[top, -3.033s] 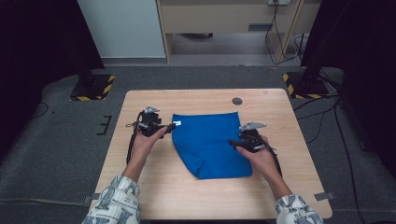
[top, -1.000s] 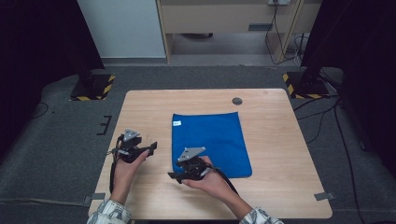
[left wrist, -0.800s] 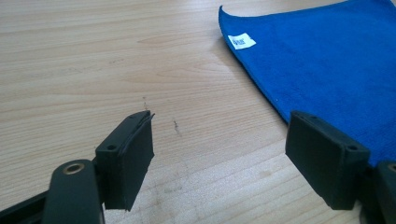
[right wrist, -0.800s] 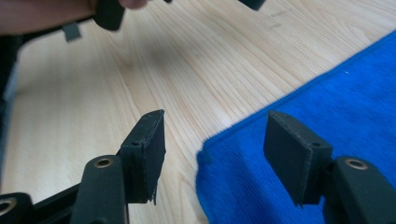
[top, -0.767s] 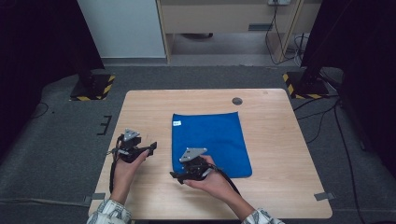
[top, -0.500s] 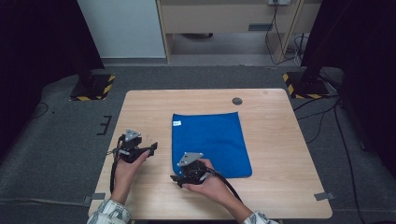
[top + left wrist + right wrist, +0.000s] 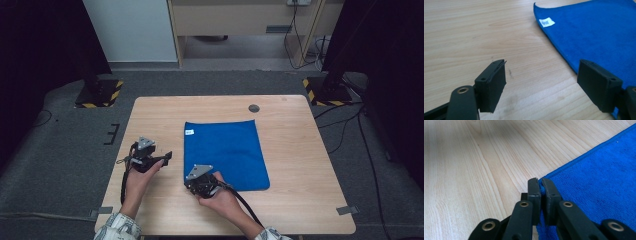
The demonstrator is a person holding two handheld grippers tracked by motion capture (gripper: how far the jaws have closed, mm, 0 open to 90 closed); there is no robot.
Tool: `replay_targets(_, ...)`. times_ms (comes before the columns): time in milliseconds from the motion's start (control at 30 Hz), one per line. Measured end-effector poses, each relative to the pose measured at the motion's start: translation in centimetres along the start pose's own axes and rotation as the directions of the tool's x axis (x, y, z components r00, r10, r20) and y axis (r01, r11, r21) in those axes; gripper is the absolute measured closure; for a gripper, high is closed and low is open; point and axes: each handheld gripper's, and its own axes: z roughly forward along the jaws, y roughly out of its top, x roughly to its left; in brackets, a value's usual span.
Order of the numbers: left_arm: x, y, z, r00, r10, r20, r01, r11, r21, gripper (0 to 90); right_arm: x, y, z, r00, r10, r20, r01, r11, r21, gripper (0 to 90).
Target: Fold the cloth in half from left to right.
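In the high view, the blue cloth (image 7: 225,154) is lying flat as a folded rectangle near the middle of the table (image 7: 300,150), no longer the rumpled, tapering shape it had three seconds ago, when both hands were working at its left and right edges. Since then both hands have dropped back toward the near edge; over the last second they have barely shifted. The left gripper (image 7: 167,157) is hovering over bare wood just left of the cloth, and the right gripper (image 7: 189,184) is sitting at the cloth's near left corner, its grey three-cornered plate facing up and a black cable trailing back along the forearm. A small dark round disc (image 7: 254,108) is resting near the far edge. In the left gripper view, the left gripper (image 7: 541,86) is holding its flat, matte black jaws wide apart with nothing between them; pale wood with fine grain and a few dark smudges is showing in the gap, and the cloth (image 7: 599,32), a soft napped fabric with a stitched hem and a small white tag (image 7: 546,22), is lying to the right. In the right gripper view, the right gripper (image 7: 540,185) has just been closing, and its jaws are now pinching the hemmed corner of the cloth (image 7: 604,177), a sliver of blue showing between the pads, with the streaky table (image 7: 474,170) to the left.
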Motion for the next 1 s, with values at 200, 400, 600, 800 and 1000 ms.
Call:
replay_targets(200,-0.2,1.2,1.4,0.9993,0.027,0.026,-0.027,0.9996,-0.009,22.7,0.6,0.5,-0.2,0.9994,0.033,-0.009,-0.033,0.999,-0.025,87.0)
replay_targets(400,0.3,2.7,3.5,0.9987,0.030,0.041,-0.030,0.9995,-0.003,22.8,1.7,0.8,0.1,0.9991,0.040,-0.012,-0.041,0.999,-0.019,86.2)
replay_targets(600,0.9,3.8,5.8,0.9971,0.049,0.059,-0.050,0.9984,0.024,24.0,2.7,1.1,0.6,0.9995,0.030,-0.013,-0.030,0.999,-0.012,85.3)
replay_targets(800,0.9,4.6,7.3,0.9947,0.073,0.072,-0.076,0.9964,0.038,24.0,3.3,1.2,1.2,0.9990,0.043,-0.013,-0.043,0.999,-0.006,85.6)
replay_targets(1000,1.1,5.3,8.7,0.9927,0.106,0.056,-0.109,0.9932,0.041,24.4,3.7,1.3,1.4,0.9990,0.039,-0.020,-0.039,0.999,-0.009,85.8)
